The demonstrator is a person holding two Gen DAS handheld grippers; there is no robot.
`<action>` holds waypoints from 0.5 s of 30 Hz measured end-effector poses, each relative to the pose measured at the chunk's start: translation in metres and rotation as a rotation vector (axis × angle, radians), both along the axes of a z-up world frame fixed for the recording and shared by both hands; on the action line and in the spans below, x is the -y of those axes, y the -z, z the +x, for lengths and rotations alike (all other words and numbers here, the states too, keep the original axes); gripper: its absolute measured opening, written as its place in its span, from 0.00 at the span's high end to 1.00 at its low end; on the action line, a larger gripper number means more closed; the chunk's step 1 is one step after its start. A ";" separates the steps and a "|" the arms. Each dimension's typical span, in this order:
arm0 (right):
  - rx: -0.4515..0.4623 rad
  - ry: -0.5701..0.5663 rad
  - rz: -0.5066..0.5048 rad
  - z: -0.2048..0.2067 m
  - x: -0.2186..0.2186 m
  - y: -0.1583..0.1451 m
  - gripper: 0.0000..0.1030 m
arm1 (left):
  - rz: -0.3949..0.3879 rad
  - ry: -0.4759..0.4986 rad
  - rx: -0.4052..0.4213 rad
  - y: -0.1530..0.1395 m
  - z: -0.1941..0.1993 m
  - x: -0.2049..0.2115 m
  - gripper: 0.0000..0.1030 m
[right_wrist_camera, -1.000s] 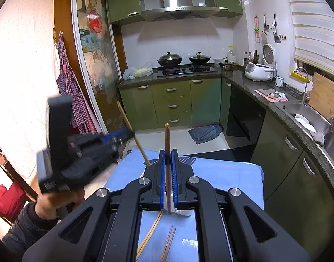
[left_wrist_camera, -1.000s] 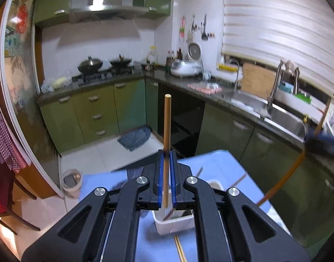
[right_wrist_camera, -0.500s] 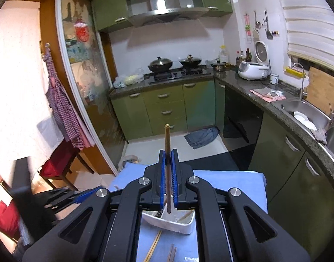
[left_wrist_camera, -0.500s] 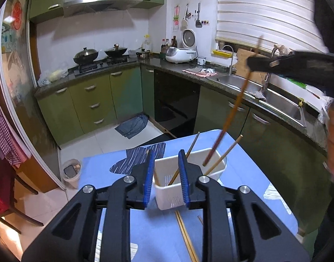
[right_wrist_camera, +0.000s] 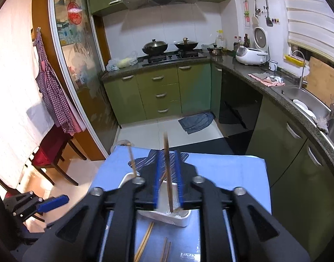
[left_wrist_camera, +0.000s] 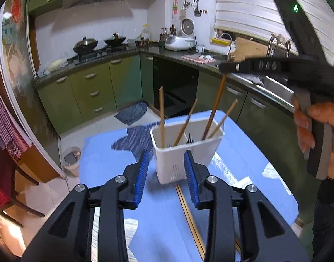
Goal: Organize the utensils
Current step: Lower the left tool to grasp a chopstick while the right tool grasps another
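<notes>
1. The right gripper [right_wrist_camera: 168, 174] hid most of the white holder [right_wrist_camera: 178, 219] in its own view.
2. The chopstick [right_wrist_camera: 168, 170] between its jaws was motion-blurred; contact with the pads could not be told.
3. Loose chopsticks [left_wrist_camera: 188, 214] on the blue table [left_wrist_camera: 106, 163] ran under the left gripper [left_wrist_camera: 166, 172].
4. The holder's bottom stayed hidden.

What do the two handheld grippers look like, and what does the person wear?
Both the left gripper and the right gripper have black angular linkage arms with silver bolts and ribbed blue pads. The right one carries raised lettering, a grey handle and a green light. A dark sleeve covers the wrist.
</notes>
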State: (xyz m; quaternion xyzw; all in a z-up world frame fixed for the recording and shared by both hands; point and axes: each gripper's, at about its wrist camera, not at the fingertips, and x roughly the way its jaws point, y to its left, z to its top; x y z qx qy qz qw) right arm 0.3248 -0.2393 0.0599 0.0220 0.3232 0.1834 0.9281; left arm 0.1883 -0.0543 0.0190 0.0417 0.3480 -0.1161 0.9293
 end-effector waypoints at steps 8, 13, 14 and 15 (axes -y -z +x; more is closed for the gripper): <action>0.076 -0.026 0.016 -0.063 0.016 -0.010 0.79 | -0.009 0.015 -0.142 0.050 0.001 0.009 0.68; 0.067 -0.031 -0.002 -0.112 0.035 0.018 0.73 | -0.011 0.021 -0.278 0.095 0.010 0.021 0.68; 0.055 -0.031 -0.004 -0.118 0.039 0.027 0.73 | -0.011 0.021 -0.303 0.103 0.012 0.023 0.69; 0.034 -0.029 -0.005 -0.124 0.043 0.040 0.73 | -0.013 0.017 -0.338 0.113 0.017 0.025 0.69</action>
